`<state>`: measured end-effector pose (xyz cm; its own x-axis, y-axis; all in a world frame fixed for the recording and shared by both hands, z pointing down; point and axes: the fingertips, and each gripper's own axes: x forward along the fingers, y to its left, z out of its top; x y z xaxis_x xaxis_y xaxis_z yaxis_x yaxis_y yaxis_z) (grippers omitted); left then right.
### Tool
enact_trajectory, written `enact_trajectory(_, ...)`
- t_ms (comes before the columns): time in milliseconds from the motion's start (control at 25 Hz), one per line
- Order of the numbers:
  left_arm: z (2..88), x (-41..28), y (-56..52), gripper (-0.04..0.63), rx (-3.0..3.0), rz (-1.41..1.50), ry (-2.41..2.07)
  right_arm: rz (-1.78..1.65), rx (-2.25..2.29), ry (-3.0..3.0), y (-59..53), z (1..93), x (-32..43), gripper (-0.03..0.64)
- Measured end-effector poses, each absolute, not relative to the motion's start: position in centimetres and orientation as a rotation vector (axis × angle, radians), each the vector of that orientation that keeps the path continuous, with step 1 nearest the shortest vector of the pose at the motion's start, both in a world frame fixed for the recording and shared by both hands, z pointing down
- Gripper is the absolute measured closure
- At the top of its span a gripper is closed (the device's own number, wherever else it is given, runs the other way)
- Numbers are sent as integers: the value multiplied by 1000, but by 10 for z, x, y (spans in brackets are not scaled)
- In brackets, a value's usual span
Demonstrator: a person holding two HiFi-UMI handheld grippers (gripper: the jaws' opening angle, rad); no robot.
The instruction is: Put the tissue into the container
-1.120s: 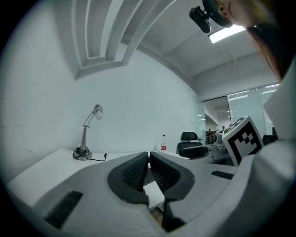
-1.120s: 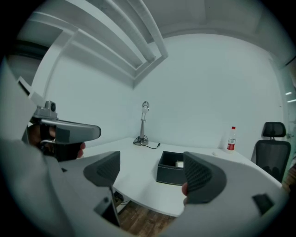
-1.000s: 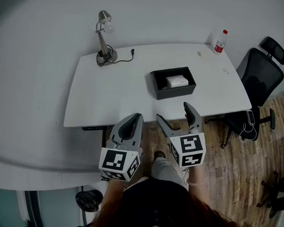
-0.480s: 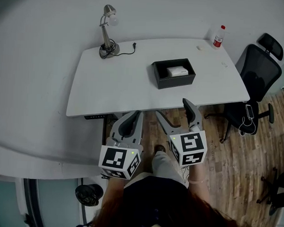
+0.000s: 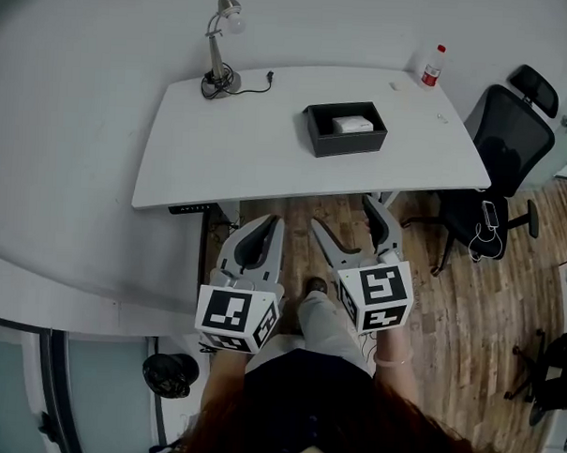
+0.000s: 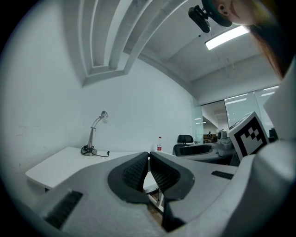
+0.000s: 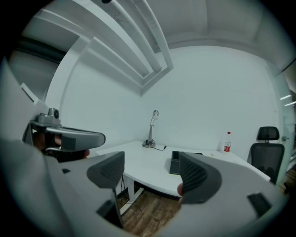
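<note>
- The left gripper point(image 6: 149, 159) has its fingers point(image 6: 134, 171) brought together so the tips meet, with nothing between them.
- The right gripper point(image 7: 152, 173) has its fingers point(image 7: 200, 178) well apart. They have just been closing a little, and only floor and the table edge show in the gap.
- In the head view, the left gripper point(image 5: 268, 225) and the right gripper point(image 5: 345, 219) sit side by side. Both are held out over the wooden floor point(image 5: 468, 304), short of the table's near edge and pointing toward it.
- The tissue point(image 5: 354, 124) is a small white rectangular pack. It lies flat inside the container point(image 5: 348, 149), toward its right end.
- The container is a shallow black open-topped box. It stands on the white table point(image 5: 250, 144), right of the middle and slightly askew to the table edge.
- From the right gripper view the container point(image 7: 175, 163) appears as a dark box beyond the gap between the fingers; its inside cannot be seen from there.
- The table's near edge and a bare stretch of tabletop lie between the grippers and the container.
- A silver desk lamp point(image 5: 221, 40) stands at the table's far left corner, with its black cable point(image 5: 257, 82) trailing beside the base.
- A red-capped bottle point(image 5: 429, 66) stands at the far right corner, well apart from the container.
- A black office chair point(image 5: 507, 146) sits just off the table's right end.
- The person's shoe point(image 5: 316, 286) shows on the floor between the two grippers.
</note>
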<state>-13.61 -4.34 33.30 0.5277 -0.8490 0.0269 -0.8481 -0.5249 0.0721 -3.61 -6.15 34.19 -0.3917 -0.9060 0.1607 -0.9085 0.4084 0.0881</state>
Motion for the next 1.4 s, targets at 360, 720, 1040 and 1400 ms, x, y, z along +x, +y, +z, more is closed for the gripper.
enact_trajectory(360,331,-123,-31,558,2701,-36,-1462,-24,1662,-2452,-41,337,-25,317)
enact_trajectory(720,328,-94,-22,558,2723,-31,-1440,-21,1685,-2437,-25,337,0,393)
enact_trajectory(1040,328,-69,4,558,2722,2,-1452,-16,1681,-2455,-2,333,20,477)
enact_trajectory(1400,324,-61,33,558,2704,-18,-1484,-49,1705,-2475,26,319,34,558)
